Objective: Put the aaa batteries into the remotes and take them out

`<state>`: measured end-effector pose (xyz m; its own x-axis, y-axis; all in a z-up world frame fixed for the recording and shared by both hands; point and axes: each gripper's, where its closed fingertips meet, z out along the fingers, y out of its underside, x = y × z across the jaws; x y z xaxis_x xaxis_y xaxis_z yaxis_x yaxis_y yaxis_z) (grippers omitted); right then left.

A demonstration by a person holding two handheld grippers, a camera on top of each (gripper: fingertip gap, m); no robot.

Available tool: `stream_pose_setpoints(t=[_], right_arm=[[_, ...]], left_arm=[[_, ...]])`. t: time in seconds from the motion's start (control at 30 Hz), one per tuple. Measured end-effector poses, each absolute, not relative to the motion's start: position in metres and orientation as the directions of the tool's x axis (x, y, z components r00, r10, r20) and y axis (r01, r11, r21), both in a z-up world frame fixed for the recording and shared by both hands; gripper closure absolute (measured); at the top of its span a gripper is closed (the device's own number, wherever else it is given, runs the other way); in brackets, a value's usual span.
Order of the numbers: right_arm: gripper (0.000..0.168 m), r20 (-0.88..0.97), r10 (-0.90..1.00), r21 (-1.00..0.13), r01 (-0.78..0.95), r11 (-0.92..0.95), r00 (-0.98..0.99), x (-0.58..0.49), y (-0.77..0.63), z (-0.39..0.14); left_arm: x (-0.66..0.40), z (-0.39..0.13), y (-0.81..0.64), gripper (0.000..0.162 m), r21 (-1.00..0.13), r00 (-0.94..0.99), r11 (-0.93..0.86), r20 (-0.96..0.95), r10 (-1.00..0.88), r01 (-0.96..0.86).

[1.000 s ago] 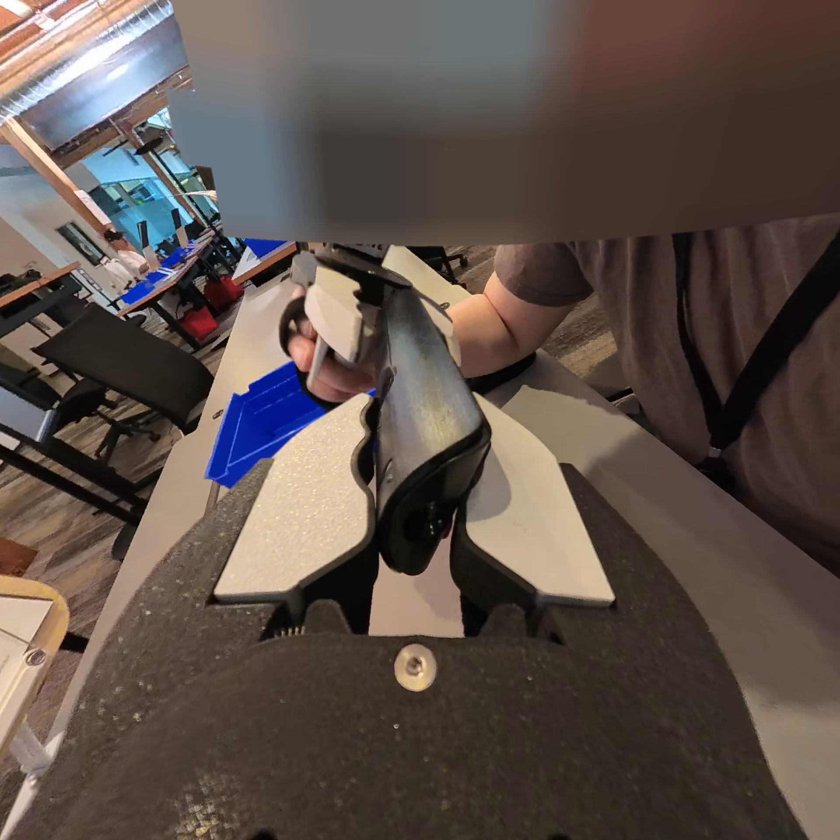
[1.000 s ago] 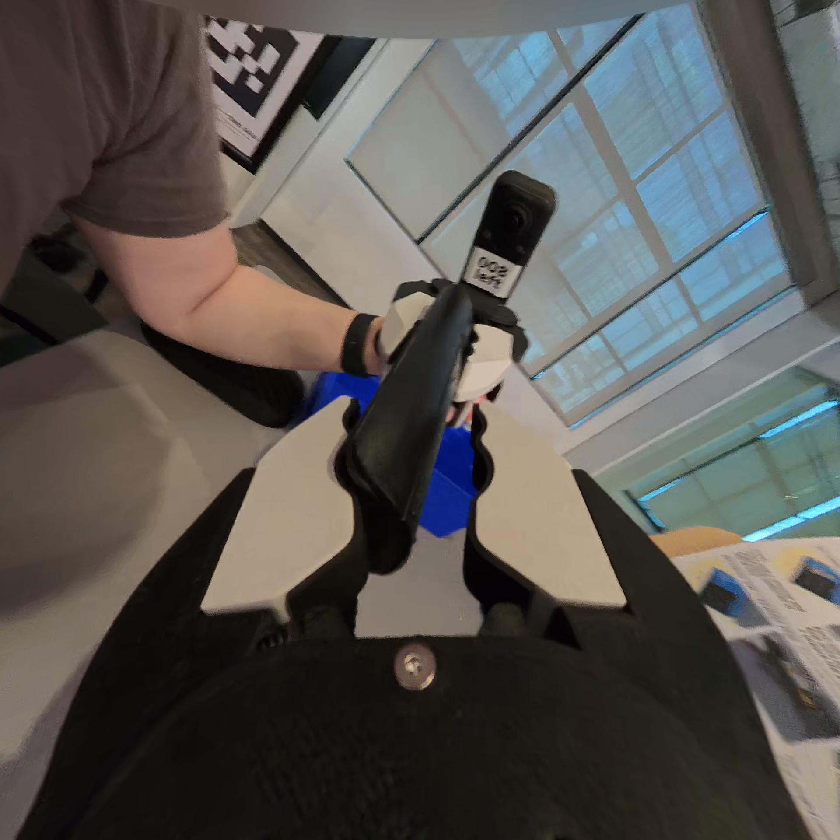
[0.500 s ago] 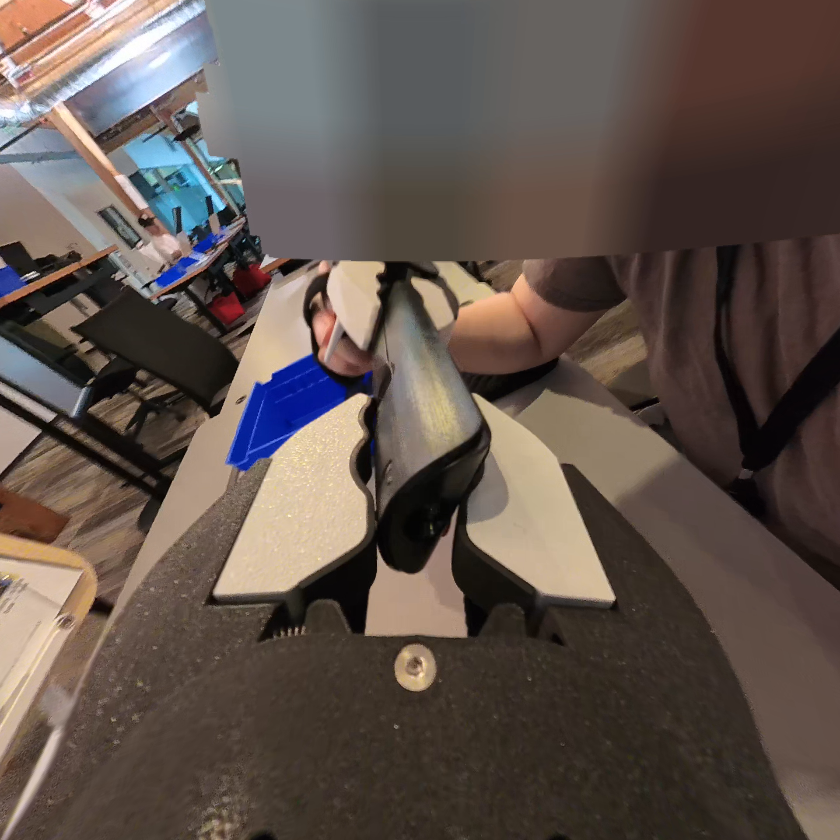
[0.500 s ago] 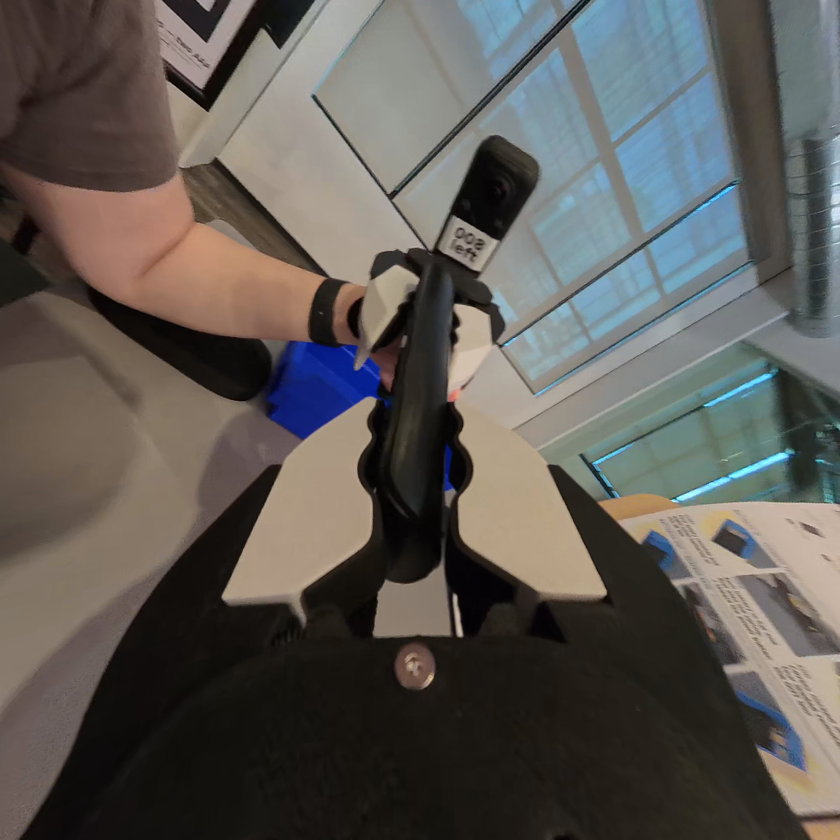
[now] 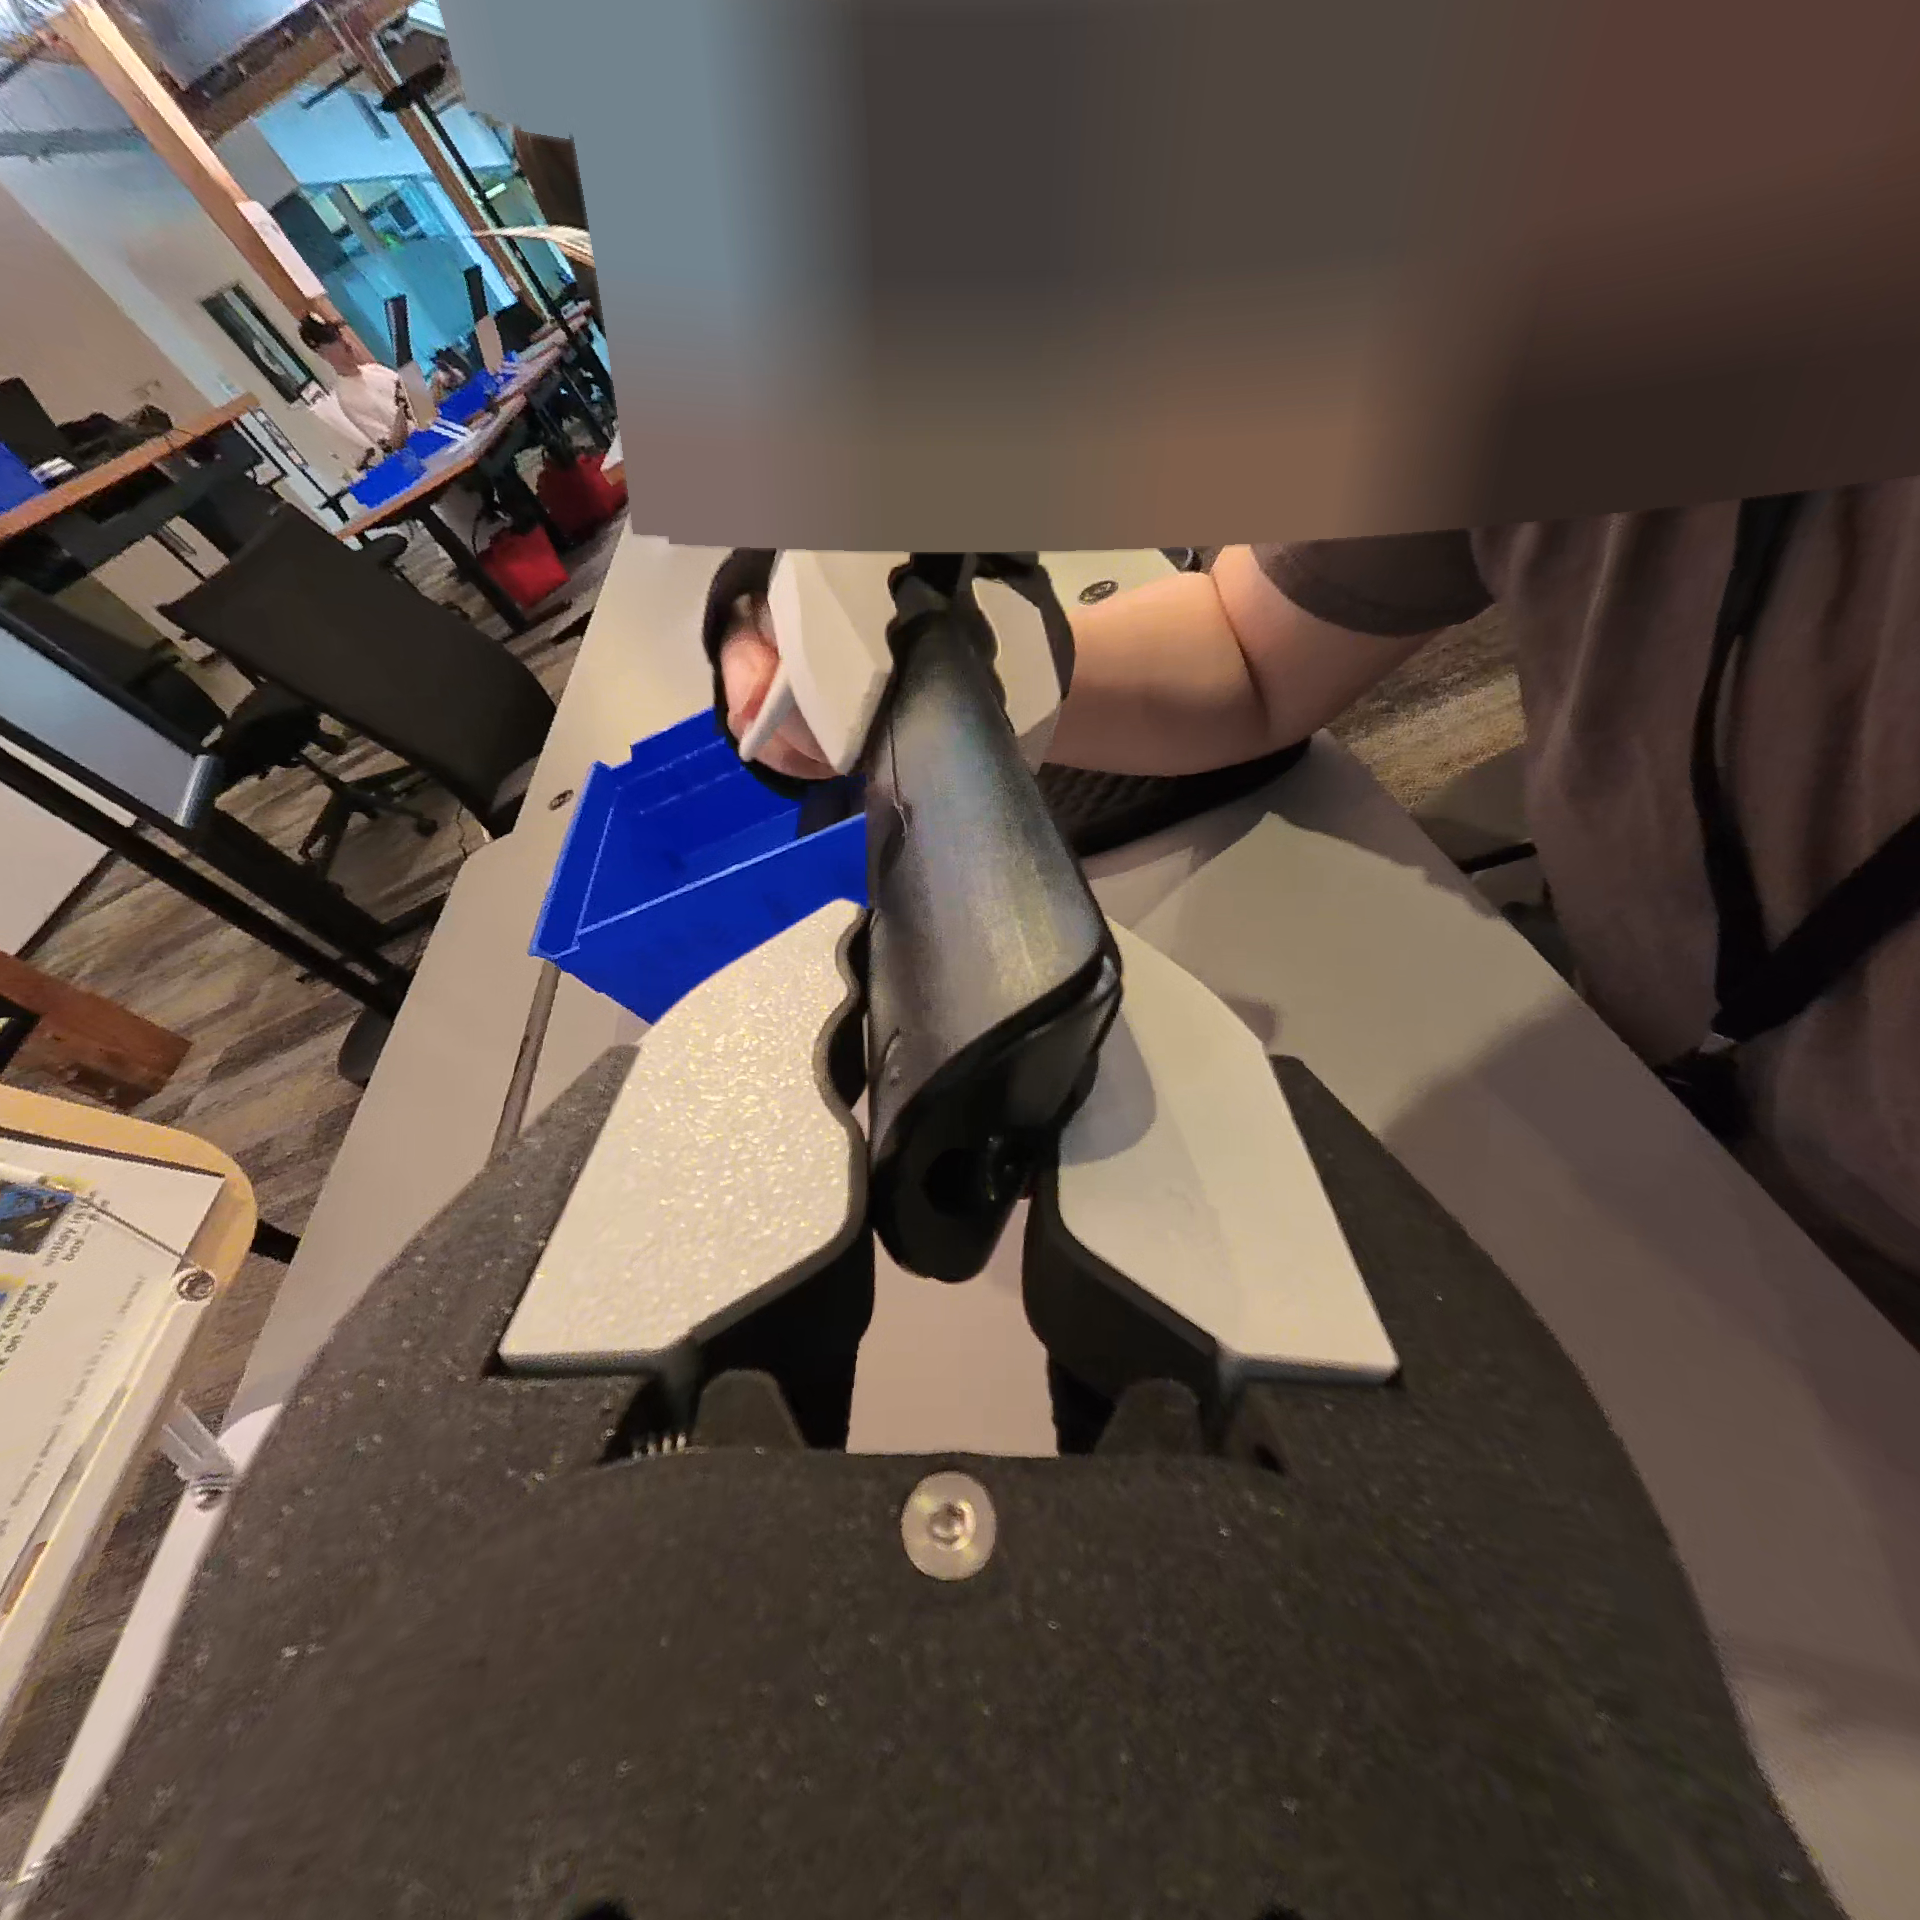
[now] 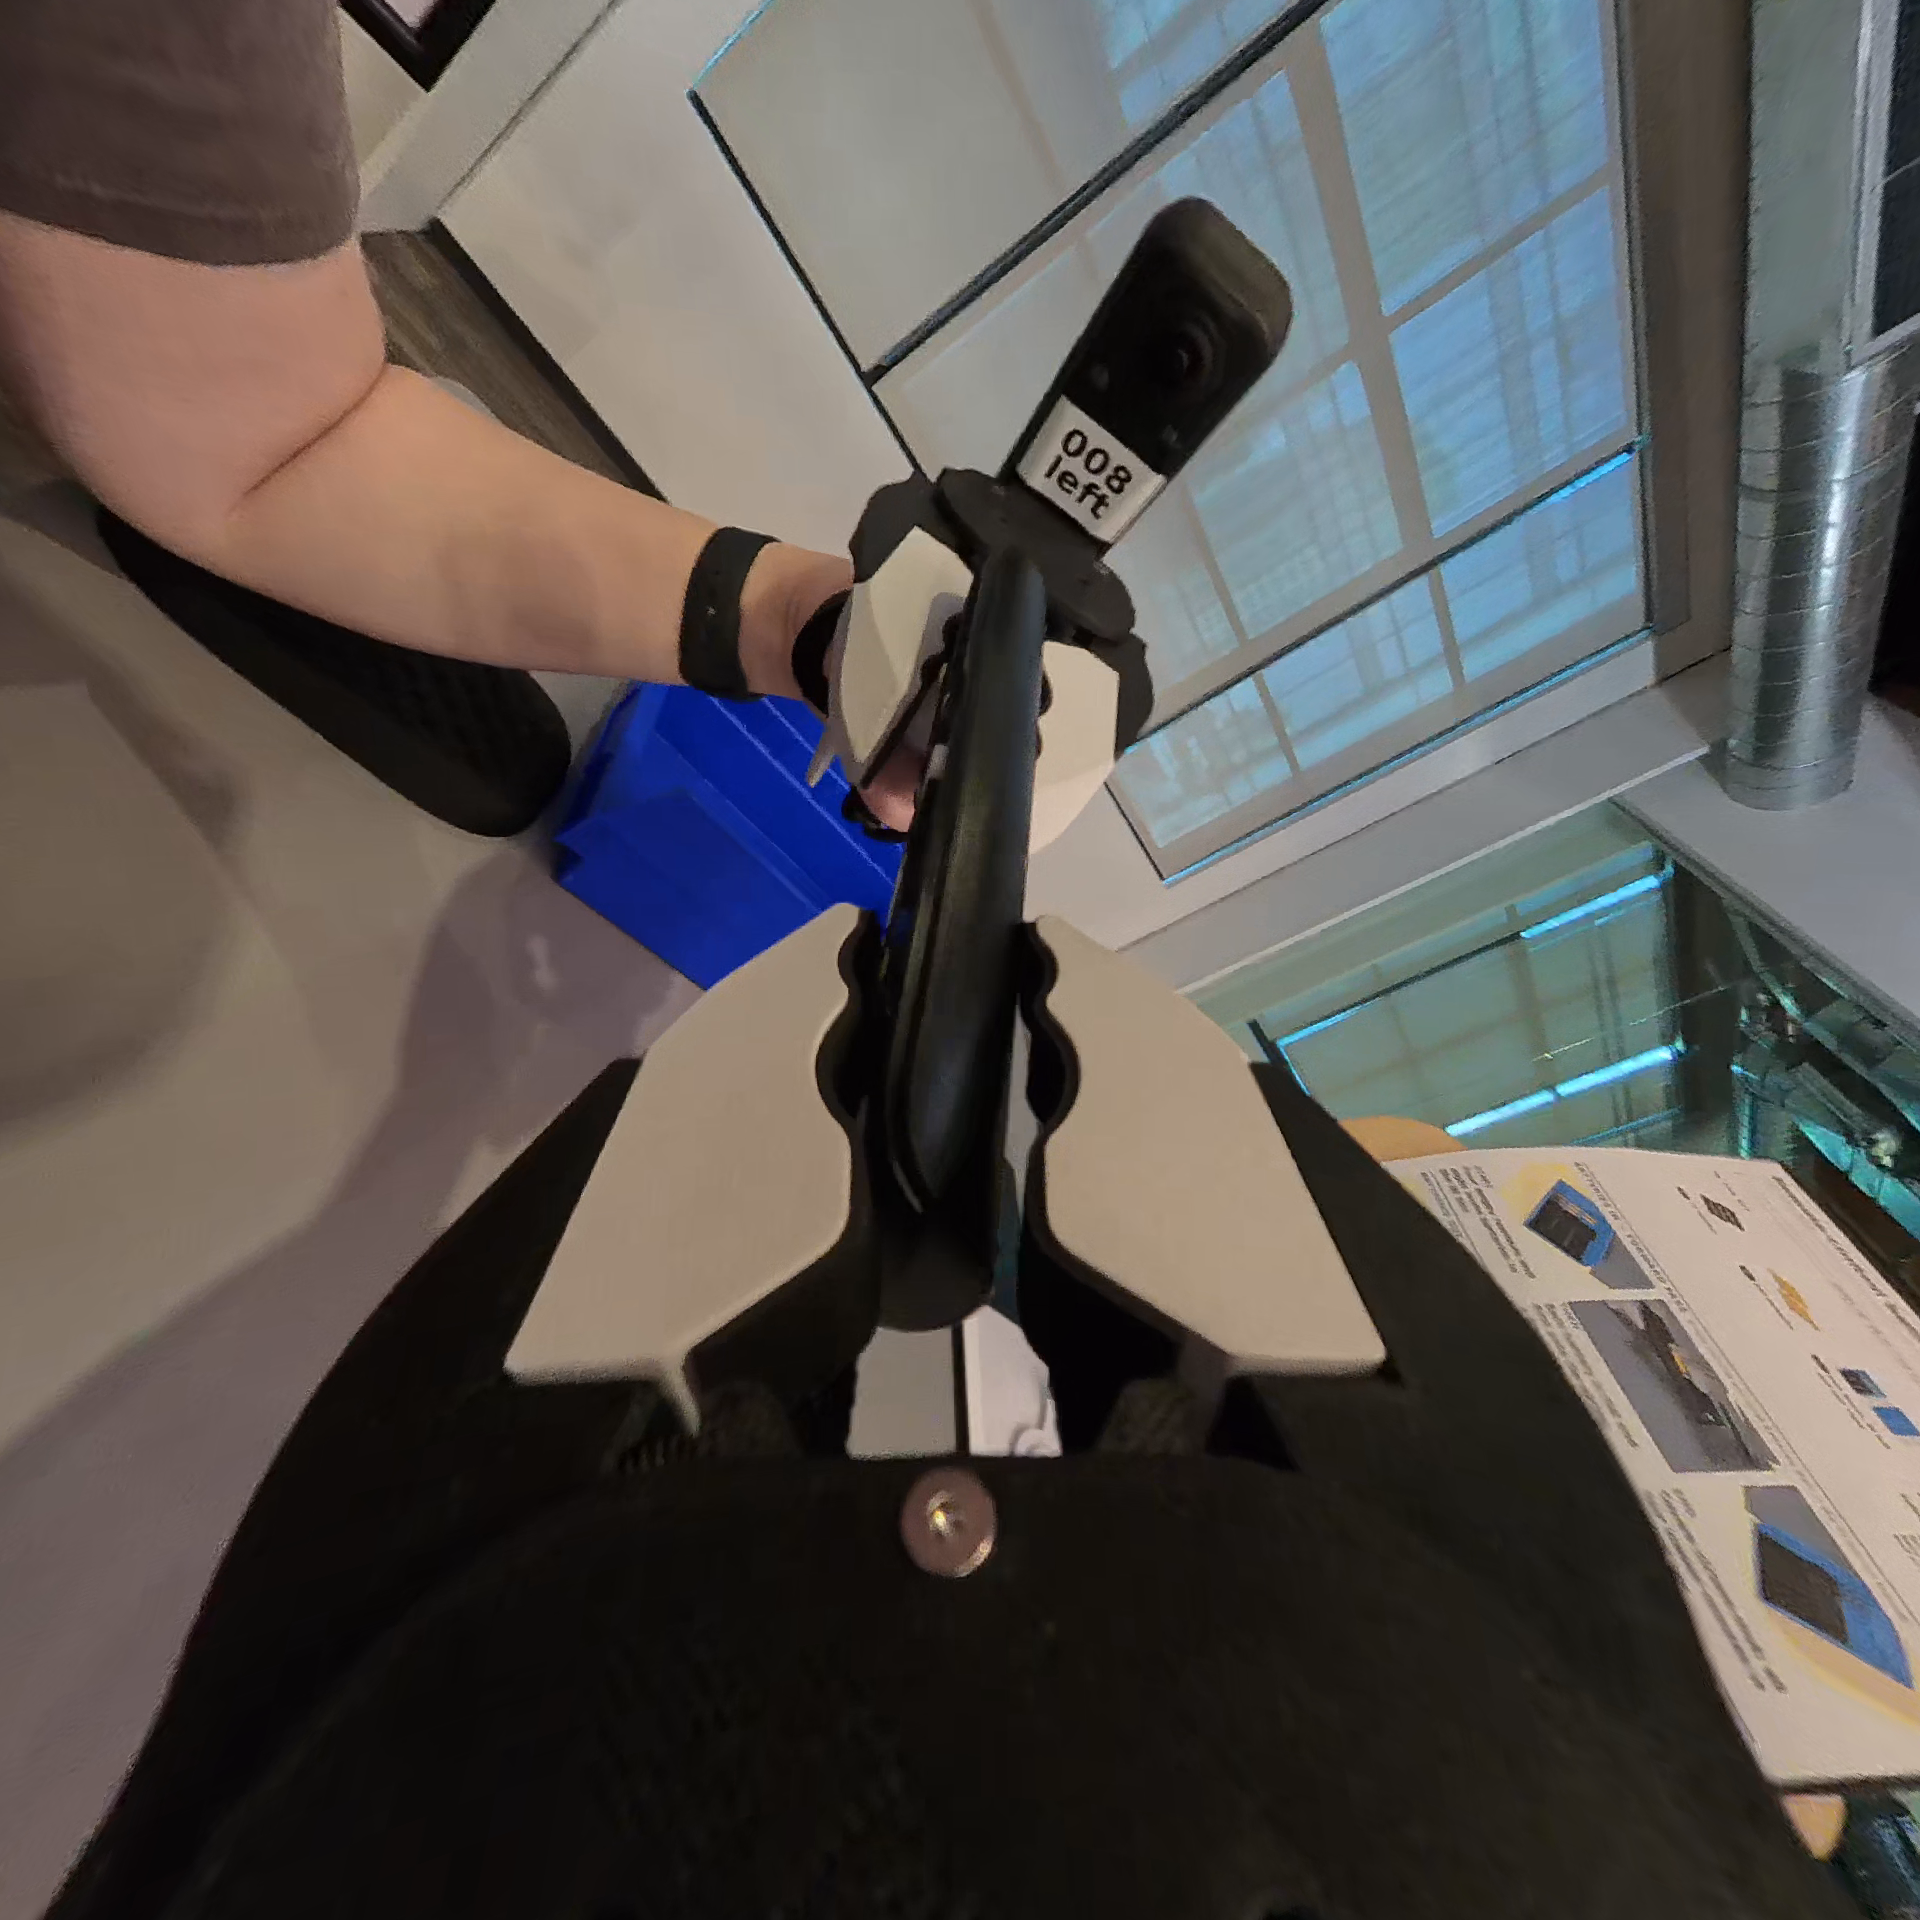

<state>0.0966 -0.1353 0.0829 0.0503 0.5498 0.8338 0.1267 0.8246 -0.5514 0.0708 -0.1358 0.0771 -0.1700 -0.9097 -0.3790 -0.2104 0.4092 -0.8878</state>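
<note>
Your left gripper (image 5: 956, 1049) is clamped on one end of the remote (image 5: 977, 935); your right gripper (image 6: 940, 1049) is clamped on the opposite end, so the remote spans between the two tools, held in the air above the grey table (image 5: 1403, 966).

Remote: long, slim, black, slightly glossy with faint scuffing on the broad smooth face seen in the left wrist view. The end nearest that camera is rounded, with a raised rim and a small dark recess. In the right wrist view it appears edge-on (image 6: 966, 904), thin and gently curved. Cannot tell whether the battery cover is on or off; no battery discernible.

Left wrist view: the far gripper (image 5: 935, 665) has its pale fingers on either side of the remote's far tip, your hand (image 5: 769, 696) behind it. Right wrist view: the far gripper (image 6: 987, 665) grips likewise, with a labelled camera stalk (image 6: 1174, 353) above it and a dark wristband (image 6: 717, 613) on your arm.

A blue bin (image 5: 696, 873) sits on the table below the remote. A printed sheet (image 6: 1704, 1403) lies at the right.
</note>
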Motion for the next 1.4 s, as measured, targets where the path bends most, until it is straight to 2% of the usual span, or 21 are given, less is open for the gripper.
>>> stream_pose_setpoints(t=[0.3,0.43,0.53,0.8,0.97,1.23,1.4], right_arm=[[0.137,0.757,0.654,-0.652,0.085,0.754,0.006,0.097,-0.135,0.081],[0.13,0.668,0.742,-0.736,0.092,0.671,-0.059,0.097,-0.141,0.081],[0.13,0.662,0.75,-0.744,0.113,0.659,-0.019,0.096,-0.138,0.087],[0.129,0.732,0.681,-0.652,0.271,0.709,-0.021,0.084,-0.129,0.067],[0.142,0.771,0.635,-0.613,0.338,0.714,0.058,0.086,-0.118,0.071],[0.143,0.906,0.413,-0.404,0.48,0.779,0.092,0.088,-0.111,0.076],[0.144,0.947,0.313,-0.302,0.531,0.792,0.072,0.087,-0.111,0.075]], left_arm=[[0.074,0.082,-0.134,0.132,-0.925,-0.187,0.352,-0.323,-0.928,-0.147],[0.075,0.08,-0.13,0.133,-0.898,-0.147,0.401,-0.378,-0.914,-0.18],[0.077,0.081,-0.132,0.133,-0.882,-0.138,0.431,-0.41,-0.901,-0.192],[0.084,0.076,-0.135,0.133,-0.865,-0.139,0.45,-0.429,-0.893,-0.221],[0.084,0.076,-0.131,0.132,-0.861,-0.115,0.457,-0.442,-0.889,-0.223],[0.074,0.067,-0.114,0.127,-0.816,-0.041,0.45,-0.469,-0.882,-0.364],[0.07,0.069,-0.12,0.111,-0.813,-0.041,0.439,-0.46,-0.887,-0.383]])
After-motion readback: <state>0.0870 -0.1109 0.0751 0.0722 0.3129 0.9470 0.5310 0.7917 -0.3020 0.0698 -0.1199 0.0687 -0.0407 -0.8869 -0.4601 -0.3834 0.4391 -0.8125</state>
